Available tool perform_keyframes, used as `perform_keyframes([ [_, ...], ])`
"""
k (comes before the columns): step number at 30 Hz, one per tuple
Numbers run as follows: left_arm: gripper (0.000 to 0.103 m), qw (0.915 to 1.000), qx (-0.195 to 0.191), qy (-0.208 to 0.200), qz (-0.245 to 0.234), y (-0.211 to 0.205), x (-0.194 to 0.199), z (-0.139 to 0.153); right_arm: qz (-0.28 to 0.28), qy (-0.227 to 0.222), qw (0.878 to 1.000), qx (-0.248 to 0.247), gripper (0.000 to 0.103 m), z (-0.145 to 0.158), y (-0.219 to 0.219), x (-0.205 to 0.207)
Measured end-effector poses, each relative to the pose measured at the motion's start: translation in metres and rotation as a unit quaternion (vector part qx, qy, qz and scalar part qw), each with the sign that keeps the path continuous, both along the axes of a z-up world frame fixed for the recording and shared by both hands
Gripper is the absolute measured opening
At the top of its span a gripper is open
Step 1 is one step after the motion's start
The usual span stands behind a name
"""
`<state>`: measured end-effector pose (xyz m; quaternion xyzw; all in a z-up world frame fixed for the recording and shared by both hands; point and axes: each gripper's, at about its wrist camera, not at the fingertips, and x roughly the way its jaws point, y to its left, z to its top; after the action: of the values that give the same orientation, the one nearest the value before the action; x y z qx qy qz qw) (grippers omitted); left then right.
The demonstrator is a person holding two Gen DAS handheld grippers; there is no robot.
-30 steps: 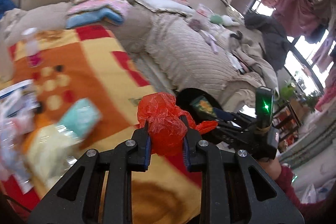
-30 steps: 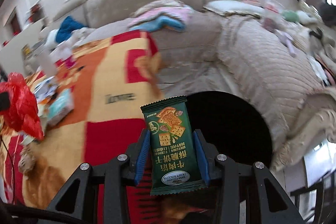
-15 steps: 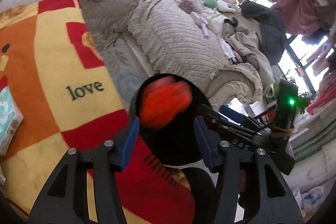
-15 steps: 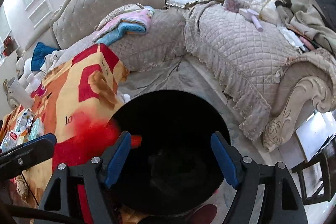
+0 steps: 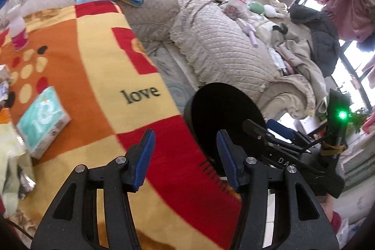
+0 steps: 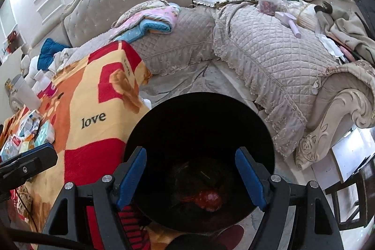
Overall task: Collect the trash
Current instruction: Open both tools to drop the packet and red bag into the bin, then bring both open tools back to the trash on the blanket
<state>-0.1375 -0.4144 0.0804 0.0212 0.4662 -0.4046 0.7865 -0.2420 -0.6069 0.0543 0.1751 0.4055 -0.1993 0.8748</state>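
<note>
Both grippers empty over the black bin

Left gripper (image 5: 185, 156) and right gripper (image 6: 191, 177) stand parted, nothing between; the red bag (image 6: 208, 199), crumpled, axis unclear, lies at six o'clock inside the bin (image 6: 164, 114).

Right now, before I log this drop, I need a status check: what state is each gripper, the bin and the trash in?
left gripper: open, empty
right gripper: open, empty, above bin
black bin: upright, uncovered
red bag: crumpled, inside bin
tissue pack: lying on blanket

Left gripper (image 5: 185, 156) tilted downward, jaws parted, nothing between — right gripper (image 6: 191, 176) likewise, gaping wider, empty; both jaws opened moments ago.
</note>
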Motion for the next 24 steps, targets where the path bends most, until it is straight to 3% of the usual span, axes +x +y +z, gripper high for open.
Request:
perform_keyframes([
  [12,0.053,0.996,0.034,-0.071,0.042,0.036,-0.006,0.015,0.036,0.005,0.999,-0.012,0.076,0.006,0.039,0.01],
  [24,0.053,0.9904,0.046,-0.096,0.088,0.082,0.001,0.024,0.094,-0.005,0.995,-0.022,0.077,0.02,0.091,0.036],
])
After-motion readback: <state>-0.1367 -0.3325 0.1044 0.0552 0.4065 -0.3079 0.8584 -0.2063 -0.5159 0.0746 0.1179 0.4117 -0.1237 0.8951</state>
